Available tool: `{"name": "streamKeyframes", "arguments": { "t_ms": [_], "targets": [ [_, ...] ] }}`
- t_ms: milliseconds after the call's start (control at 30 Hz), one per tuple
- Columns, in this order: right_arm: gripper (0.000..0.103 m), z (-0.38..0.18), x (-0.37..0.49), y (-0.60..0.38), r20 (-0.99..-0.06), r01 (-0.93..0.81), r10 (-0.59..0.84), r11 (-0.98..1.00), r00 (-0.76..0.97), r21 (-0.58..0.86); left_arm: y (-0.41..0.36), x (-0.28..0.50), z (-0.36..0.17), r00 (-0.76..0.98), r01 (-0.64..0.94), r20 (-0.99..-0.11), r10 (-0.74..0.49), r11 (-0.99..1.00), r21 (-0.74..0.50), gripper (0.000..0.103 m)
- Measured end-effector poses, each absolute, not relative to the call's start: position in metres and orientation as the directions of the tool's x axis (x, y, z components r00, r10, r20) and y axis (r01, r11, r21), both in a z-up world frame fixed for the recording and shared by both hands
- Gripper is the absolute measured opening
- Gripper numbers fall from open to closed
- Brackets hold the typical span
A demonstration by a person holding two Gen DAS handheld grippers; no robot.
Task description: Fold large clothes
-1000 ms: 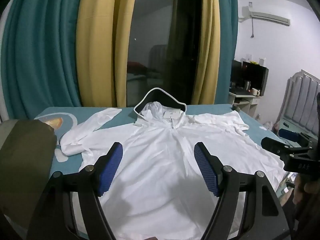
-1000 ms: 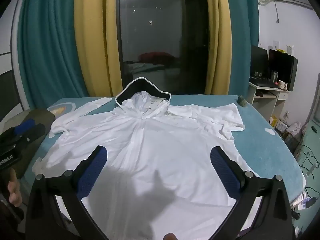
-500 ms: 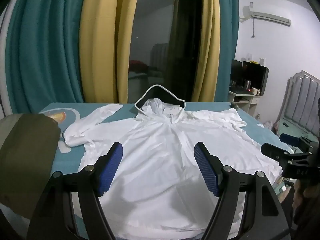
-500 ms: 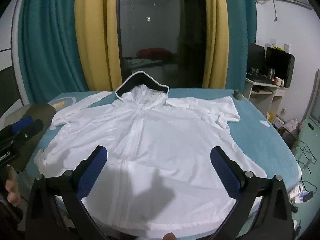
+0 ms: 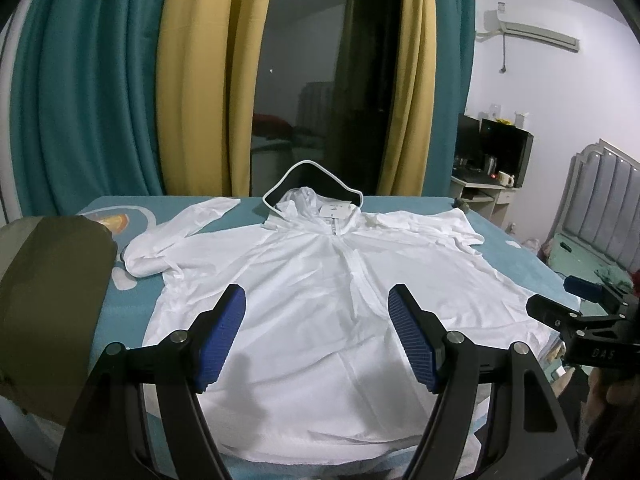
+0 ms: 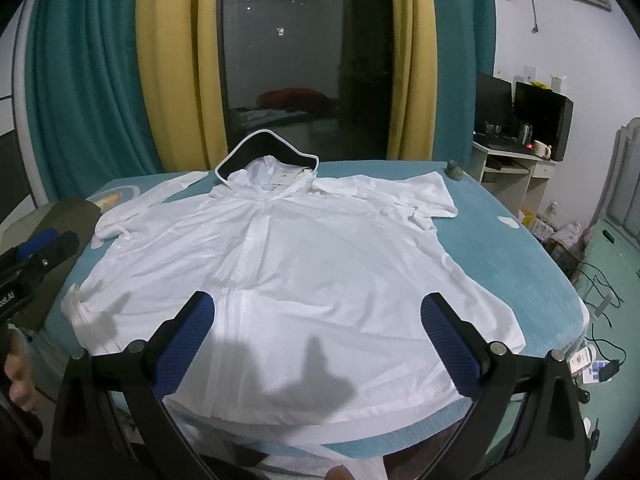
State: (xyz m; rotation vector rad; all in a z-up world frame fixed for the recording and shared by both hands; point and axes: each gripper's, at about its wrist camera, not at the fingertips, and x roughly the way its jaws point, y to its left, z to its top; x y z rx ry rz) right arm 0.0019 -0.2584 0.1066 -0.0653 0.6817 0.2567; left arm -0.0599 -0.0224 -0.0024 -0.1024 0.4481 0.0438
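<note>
A white hooded jacket (image 5: 320, 292) lies spread flat, front up, across a teal-covered desk (image 6: 512, 256), its zip running away from both claws toward a dark-lined hood (image 5: 312, 184) at the far edge. The left claw (image 5: 316, 336) hovers over the garment's near half with its blue-padded fingers (image 5: 218, 340) parted wide and nothing between them; through the gap the jacket's lower front shows, with the hem just below and ahead of the claw. The right claw (image 6: 316, 348) hangs likewise agape and empty above the hem (image 6: 320, 420), which drapes slightly over the desk's near edge. From the left claw, one sleeve (image 5: 172, 240) is bunched ahead and to the left, near an olive-green bundle (image 5: 44, 312) lying at the desk's left side, apart from the jacket. From the right claw, the other sleeve (image 6: 404, 196) lies folded across the far right shoulder. Each claw appears at the margin of the other's view, beside the garment and not touching it. Teal and yellow curtains (image 6: 160, 72) frame a dark window beyond the hood.
</note>
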Motion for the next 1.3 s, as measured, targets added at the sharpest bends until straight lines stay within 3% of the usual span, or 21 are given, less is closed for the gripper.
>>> {"name": "streamKeyframes", "arguments": {
  "t_ms": [1300],
  "targets": [
    [0.102, 0.110, -0.001, -0.259, -0.622, -0.252, 0.209, 0.967, 0.754, 0.019, -0.018, -0.067, -0.004, 0.902, -0.065, -0.431, 0.019, 0.993, -0.094, 0.077]
  ]
}}
